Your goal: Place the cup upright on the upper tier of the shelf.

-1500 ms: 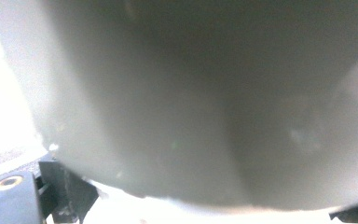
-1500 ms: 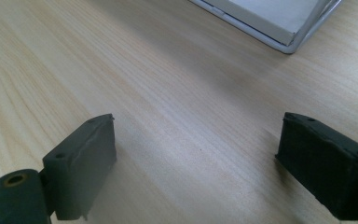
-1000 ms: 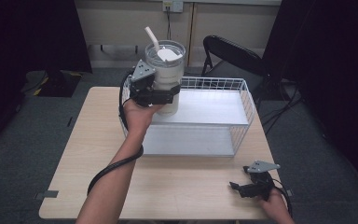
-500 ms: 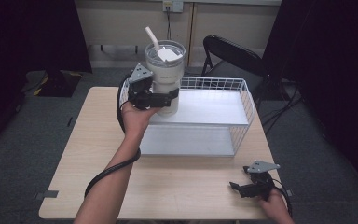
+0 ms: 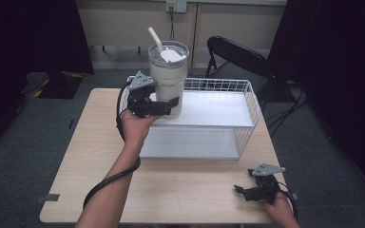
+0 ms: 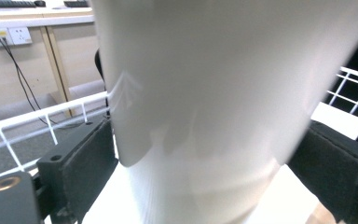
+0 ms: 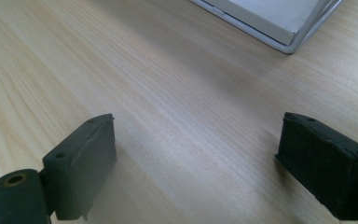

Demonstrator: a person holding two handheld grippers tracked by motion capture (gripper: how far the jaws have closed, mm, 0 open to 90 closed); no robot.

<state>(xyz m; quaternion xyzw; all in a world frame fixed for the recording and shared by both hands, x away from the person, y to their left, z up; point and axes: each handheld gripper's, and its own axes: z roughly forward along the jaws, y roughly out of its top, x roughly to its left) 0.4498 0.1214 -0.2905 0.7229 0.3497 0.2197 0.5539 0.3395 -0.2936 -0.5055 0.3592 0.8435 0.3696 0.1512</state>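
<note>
High view and two gripper views. One tall cream-white tumbler with a clear lid and white straw stands upright over the far-left corner of one white wire basket with a pale flat floor, at about 11 o'clock from the centre of the light wooden table. The left tool is clenched on the tumbler's lower body, one padded jaw on each side; in the left gripper view the tumbler wall sits between the pads, the left pad pressed to it, and the basket rim runs behind. Whether the tumbler's base touches the basket floor cannot be told.

The right tool rests at about 5 o'clock near the table's near edge, released, its jaws wide apart with nothing between them; the right gripper view shows bare table and a corner of the basket at 1 o'clock.

Step judged in hand: carrying or setting the tumbler at the basket. The next move probably calls for keeping the tumbler vertical, settling its base flat on the basket floor clear of the wire wall, then loosening the left tool.

Count: one tumbler, one straw, one basket, two tools, one black folding chair beyond the table at 1 o'clock.
</note>
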